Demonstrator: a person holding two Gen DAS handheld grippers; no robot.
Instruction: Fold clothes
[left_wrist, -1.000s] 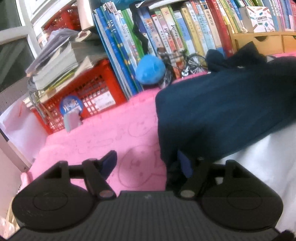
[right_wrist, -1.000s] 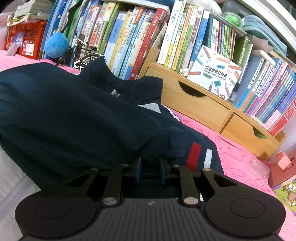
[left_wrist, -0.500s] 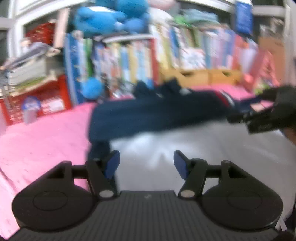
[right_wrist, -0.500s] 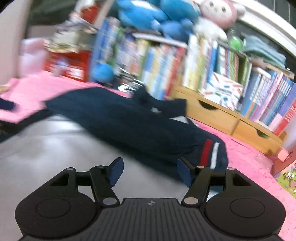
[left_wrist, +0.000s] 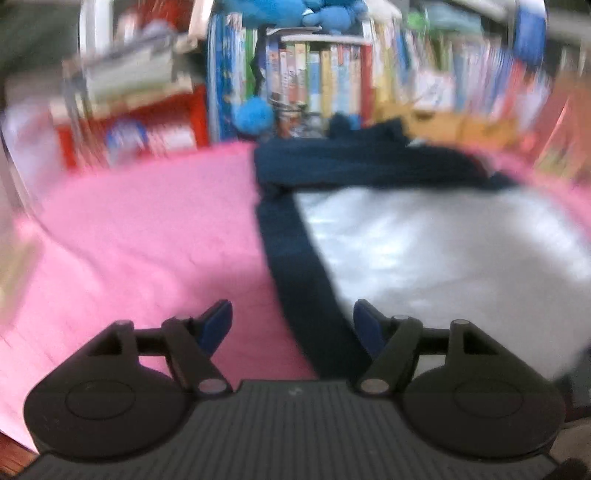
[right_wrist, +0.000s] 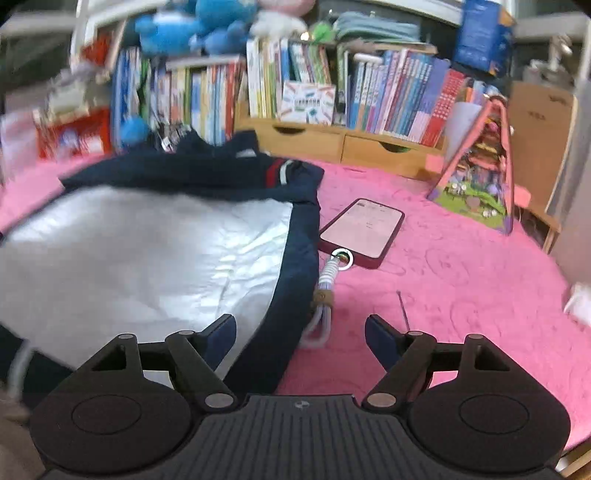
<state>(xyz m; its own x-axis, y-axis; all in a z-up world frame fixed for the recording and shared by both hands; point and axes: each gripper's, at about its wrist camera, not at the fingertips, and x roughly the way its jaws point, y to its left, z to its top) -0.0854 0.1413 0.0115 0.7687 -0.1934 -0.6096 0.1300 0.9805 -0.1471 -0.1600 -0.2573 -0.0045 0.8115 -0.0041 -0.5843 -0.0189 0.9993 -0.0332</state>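
Jacket, navy with a silvery lining, lies spread on the pink blanket before the bookshelf. My left gripper is opening above its dark left edge, pads clear of cloth. My right gripper is opening over the right hem, beside a phone.

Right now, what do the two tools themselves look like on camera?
Both look alike. The left tool and right tool have matte black ribbed bodies, two round black discs, black link arms with silver pivot pins, and dark blue pads. No cables or sleeves show.
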